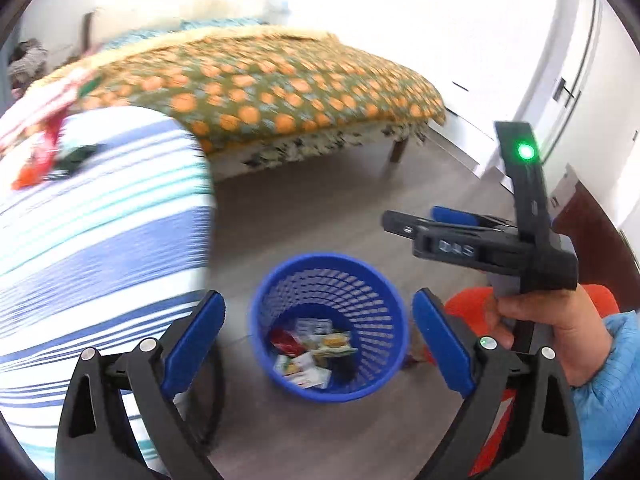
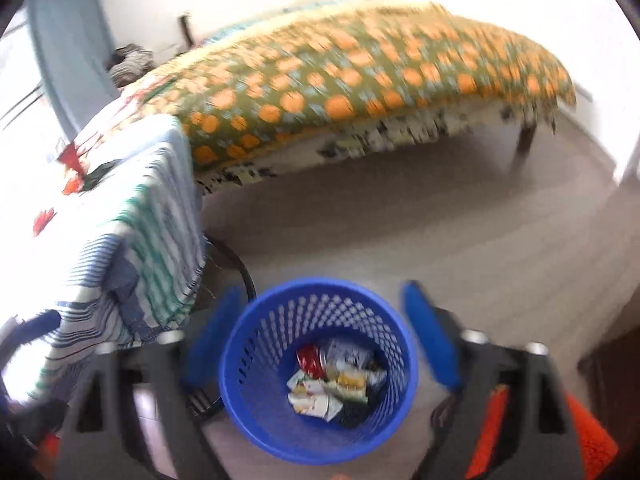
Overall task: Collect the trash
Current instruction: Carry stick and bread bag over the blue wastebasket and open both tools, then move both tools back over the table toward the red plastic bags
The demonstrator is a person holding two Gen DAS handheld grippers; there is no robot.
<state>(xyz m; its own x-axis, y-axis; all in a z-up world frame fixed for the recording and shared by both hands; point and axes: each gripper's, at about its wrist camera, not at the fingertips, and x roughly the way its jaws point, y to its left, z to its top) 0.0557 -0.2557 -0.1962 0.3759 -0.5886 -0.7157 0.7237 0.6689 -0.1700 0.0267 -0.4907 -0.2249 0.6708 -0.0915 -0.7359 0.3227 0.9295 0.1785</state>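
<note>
The left hand-held gripper (image 1: 318, 322) hangs over the floor with its blue-padded fingers (image 1: 195, 338) spread wide apart and nothing between them. Directly ahead of it and below, framed by the two fingers, stands the blue mesh bin (image 1: 329, 322), upright on the grey floor (image 1: 304, 216). At the bottom of the bin lies the collected trash (image 1: 310, 354): crumpled wrappers and packets in red, white and yellow. To the right of the left hand-held gripper, and a little higher, the right hand-held gripper (image 1: 416, 222) is held in the person's hand (image 1: 544, 320); from its own camera its fingers (image 2: 430, 344) also stand apart and empty, with the same bin just ahead between them. A green light glows on its upright black part. To the left of both grippers is the table (image 1: 100, 240), draped in a blue, teal and white striped cloth that hangs down its side close to the bin. On its top, farther left, more trash (image 1: 38, 160) remains: red and dark wrappers, blurred. Beyond the bin, across the open floor, stands a bed (image 1: 280, 96) under an olive cover with orange spots. Something orange (image 1: 464, 300) lies on the floor just right of the bin.
</note>
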